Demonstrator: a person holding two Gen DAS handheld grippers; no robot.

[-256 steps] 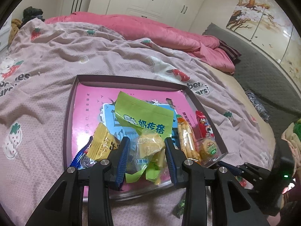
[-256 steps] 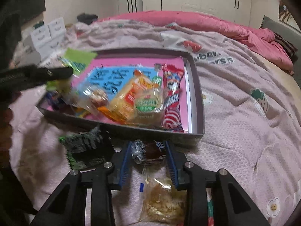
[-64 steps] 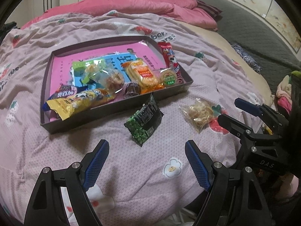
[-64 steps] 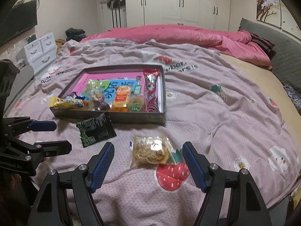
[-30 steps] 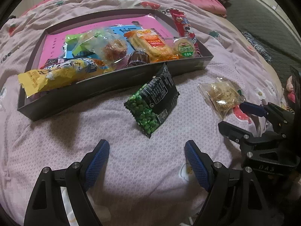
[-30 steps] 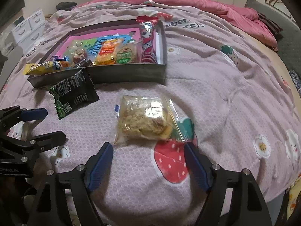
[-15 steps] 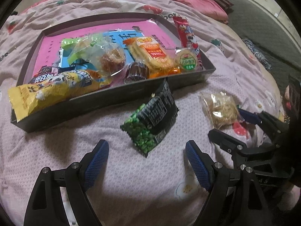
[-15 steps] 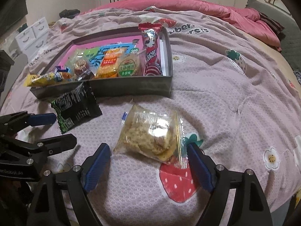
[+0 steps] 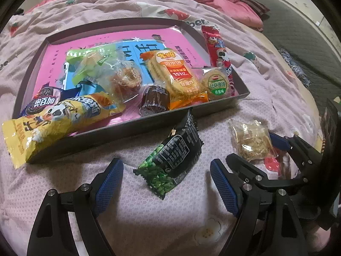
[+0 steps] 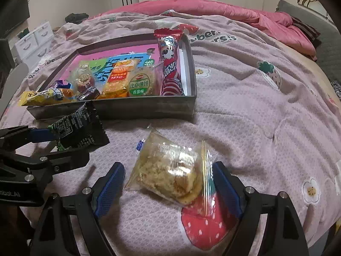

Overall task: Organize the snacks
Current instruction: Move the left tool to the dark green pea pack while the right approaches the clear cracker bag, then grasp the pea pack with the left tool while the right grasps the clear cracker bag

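Straddling clear cracker bag (image 10: 170,175) now, right claw (image 10: 168,188) newly widened.

Bare bedspread (image 10: 245,111) right of tray (image 10: 119,108), open passage, snack-crowded tray wall blocks ahead

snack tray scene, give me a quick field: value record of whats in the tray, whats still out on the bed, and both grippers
tray: dark shallow box on the pink bedspread
in tray: yellow packet, orange cracker pack, red stick pack, other snacks
outside tray: green-black packet; clear bag of crumbly snack
left gripper: open, astride the green-black packet, not pressing it
right gripper: open, clear bag between its pads, not gripped
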